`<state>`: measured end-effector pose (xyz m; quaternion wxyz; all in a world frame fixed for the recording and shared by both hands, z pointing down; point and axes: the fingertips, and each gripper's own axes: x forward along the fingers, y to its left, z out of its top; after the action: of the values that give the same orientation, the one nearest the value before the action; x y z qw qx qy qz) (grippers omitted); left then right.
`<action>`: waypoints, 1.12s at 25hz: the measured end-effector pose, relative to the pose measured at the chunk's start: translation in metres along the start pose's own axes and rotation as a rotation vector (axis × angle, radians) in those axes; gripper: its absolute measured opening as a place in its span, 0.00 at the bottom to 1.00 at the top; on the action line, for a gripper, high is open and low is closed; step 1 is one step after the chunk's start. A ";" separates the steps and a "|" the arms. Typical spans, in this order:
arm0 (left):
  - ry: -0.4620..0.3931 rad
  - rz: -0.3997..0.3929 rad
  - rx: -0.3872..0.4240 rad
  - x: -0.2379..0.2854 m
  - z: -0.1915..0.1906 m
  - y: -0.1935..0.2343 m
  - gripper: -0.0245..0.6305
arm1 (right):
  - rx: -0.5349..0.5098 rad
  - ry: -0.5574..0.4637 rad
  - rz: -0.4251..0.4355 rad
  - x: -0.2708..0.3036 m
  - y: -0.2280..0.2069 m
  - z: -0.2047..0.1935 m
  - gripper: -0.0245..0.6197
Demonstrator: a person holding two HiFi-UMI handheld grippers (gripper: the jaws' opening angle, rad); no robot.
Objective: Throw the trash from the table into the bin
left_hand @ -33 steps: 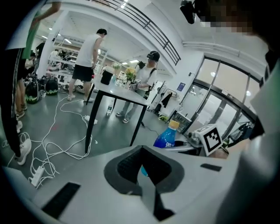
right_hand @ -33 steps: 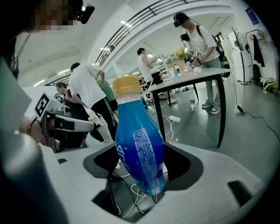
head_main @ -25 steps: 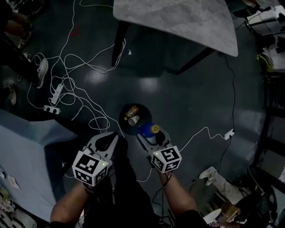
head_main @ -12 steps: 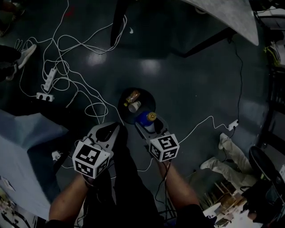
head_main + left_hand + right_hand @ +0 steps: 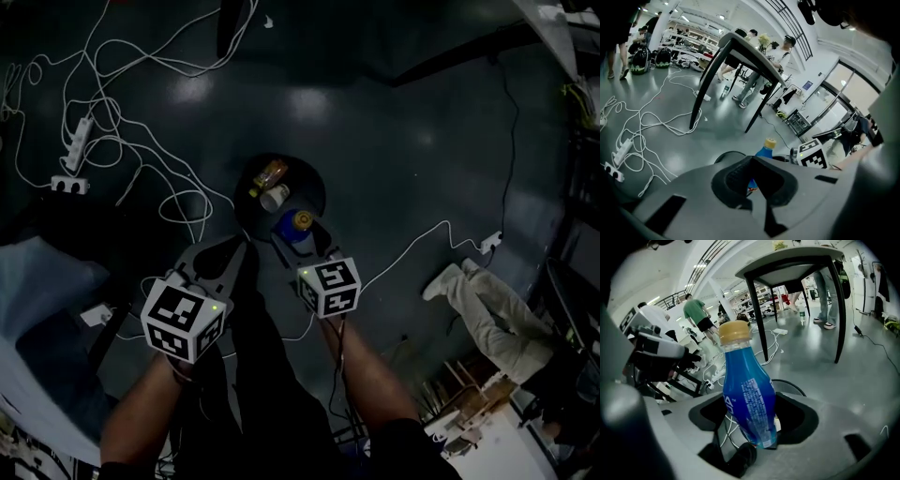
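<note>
While the left gripper's [image 5: 751,161] fingers meet empty, the right gripper [image 5: 302,241] clamps a blue bottle [image 5: 747,394].

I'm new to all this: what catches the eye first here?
A bright blue bottle with a yellow cap, gripped by the right hand-held gripper, fills that gripper's view. From the head view it hangs at the near rim of a round black bin on the floor, which holds a brown bottle and a white cup.

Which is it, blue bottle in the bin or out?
Out. The blue bottle is clamped upright in the right gripper; the head view shows it at the near rim of the bin, not dropped in.
</note>
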<state>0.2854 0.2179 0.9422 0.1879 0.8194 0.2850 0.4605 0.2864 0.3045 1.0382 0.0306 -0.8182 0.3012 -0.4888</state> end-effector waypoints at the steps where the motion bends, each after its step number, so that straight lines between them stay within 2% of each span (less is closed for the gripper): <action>1: 0.004 -0.004 -0.007 0.002 -0.004 0.000 0.06 | -0.014 0.015 -0.007 0.003 -0.001 -0.007 0.52; 6: 0.017 -0.022 -0.027 0.007 -0.011 0.000 0.06 | -0.016 0.075 -0.030 0.017 -0.014 -0.031 0.52; 9: 0.014 -0.023 -0.031 0.009 -0.012 0.003 0.06 | 0.012 0.075 -0.048 0.021 -0.024 -0.037 0.52; 21: 0.015 -0.014 -0.035 0.007 -0.012 0.015 0.06 | 0.037 0.037 -0.069 0.023 -0.026 -0.026 0.52; 28: 0.015 -0.005 -0.034 0.000 -0.013 0.015 0.06 | 0.036 0.023 -0.034 0.022 -0.011 -0.020 0.50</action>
<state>0.2790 0.2071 0.9576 0.2010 0.8119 0.2805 0.4709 0.2824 0.3075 1.0695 0.0336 -0.8168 0.2787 -0.5040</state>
